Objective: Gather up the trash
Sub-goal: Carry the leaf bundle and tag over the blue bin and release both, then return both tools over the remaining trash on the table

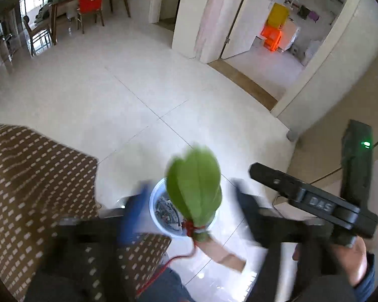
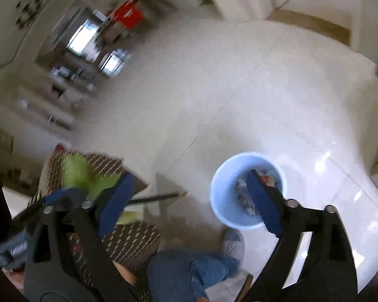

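The left gripper (image 1: 189, 196) stands with its jaws wide apart, nothing pressed between them. A green leaf-wrapped bundle (image 1: 194, 188) tied with red string hangs in the gap, over the pale blue bucket (image 1: 155, 201) on the white tile floor (image 1: 138, 95). The right gripper (image 2: 189, 201) is spread wide too, empty; the bucket sits at its two o'clock, trash inside. A brown patterned cushion (image 1: 32, 176) lies at nine o'clock.

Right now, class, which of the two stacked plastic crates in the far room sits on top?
The yellow plastic crate: it sits on top, while the bright orange crate lies beneath it.
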Available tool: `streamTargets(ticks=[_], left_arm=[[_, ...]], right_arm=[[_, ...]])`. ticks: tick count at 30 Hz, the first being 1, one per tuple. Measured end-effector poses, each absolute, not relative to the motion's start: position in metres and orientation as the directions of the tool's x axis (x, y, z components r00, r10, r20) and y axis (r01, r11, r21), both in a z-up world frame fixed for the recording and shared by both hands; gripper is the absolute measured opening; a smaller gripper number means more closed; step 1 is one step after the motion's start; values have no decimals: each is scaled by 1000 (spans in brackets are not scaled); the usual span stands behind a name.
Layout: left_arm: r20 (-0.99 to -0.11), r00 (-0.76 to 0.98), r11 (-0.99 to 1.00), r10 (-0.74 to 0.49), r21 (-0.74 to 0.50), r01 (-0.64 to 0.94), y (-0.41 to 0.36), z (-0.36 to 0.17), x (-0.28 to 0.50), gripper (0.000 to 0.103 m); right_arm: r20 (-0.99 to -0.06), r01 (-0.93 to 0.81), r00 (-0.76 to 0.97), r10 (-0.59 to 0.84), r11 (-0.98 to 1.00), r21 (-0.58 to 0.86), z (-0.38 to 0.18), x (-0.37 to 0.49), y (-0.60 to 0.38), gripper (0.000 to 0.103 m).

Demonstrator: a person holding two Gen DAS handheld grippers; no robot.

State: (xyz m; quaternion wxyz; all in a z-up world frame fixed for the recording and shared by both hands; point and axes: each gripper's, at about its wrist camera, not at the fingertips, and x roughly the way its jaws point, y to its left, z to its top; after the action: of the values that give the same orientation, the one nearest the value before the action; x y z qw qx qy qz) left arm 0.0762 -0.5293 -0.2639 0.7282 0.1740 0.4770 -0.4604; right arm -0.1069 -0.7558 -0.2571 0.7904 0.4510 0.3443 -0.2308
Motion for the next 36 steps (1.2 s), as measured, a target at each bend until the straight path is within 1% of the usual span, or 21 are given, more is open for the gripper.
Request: streamTargets(ticks=[1,3,7,13,17,20,21,23,26,29,32,36], left_arm=[[-857,140,523,-497,-167,836,-533,-268,77,90],[-870,157,535,-468,-138,833,-540,-272,79,90],[-848,183,550,-498,-146,823,-537,-260,80,90],[-795,253,578,-551,-146,803,-499,-222,73,90],[-751,315,591,-581,-123,797,-470,-192,68,90],[-715,366,611,-596,-108,784,-447,-169,65,90],[-700,382,618,-603,-106,779,-437,-161,64,90],[-684,408,630,-605,-97,771,-422,-149,63,91],[-658,462,655,-595,-64,753,-398,-134,61,92],[-630,518,691,-579,-42,722,-367,-122,63,93],[-628,541,719,-560,-44,693,-340,-116,69,93],[-624,580,764,-524,-44,644,-298,-111,83,93]], right_arm=[[-750,680,659,-58,471,561,-259,-111,-755,89],[-748,695,659,-77,444,566,-256,-121,-758,96],[-742,696,661,-107,456,554,-247,-132,-756,97],[-716,665,689,-115,494,561,-221,-121,-738,97],[-663,622,732,-157,550,557,-184,-111,-719,97],[-601,580,768,-222,639,506,-149,-101,-694,97],[-592,566,774,-224,663,490,-141,-97,-686,97],[-607,531,773,-184,711,461,-127,-83,-669,97],[-581,458,804,-129,757,466,-110,-67,-641,97],[-584,415,805,-104,802,429,-97,-47,-614,97],[-609,386,791,-59,820,422,-94,-24,-588,97],[-598,294,801,22,856,426,-95,2,-548,97]])
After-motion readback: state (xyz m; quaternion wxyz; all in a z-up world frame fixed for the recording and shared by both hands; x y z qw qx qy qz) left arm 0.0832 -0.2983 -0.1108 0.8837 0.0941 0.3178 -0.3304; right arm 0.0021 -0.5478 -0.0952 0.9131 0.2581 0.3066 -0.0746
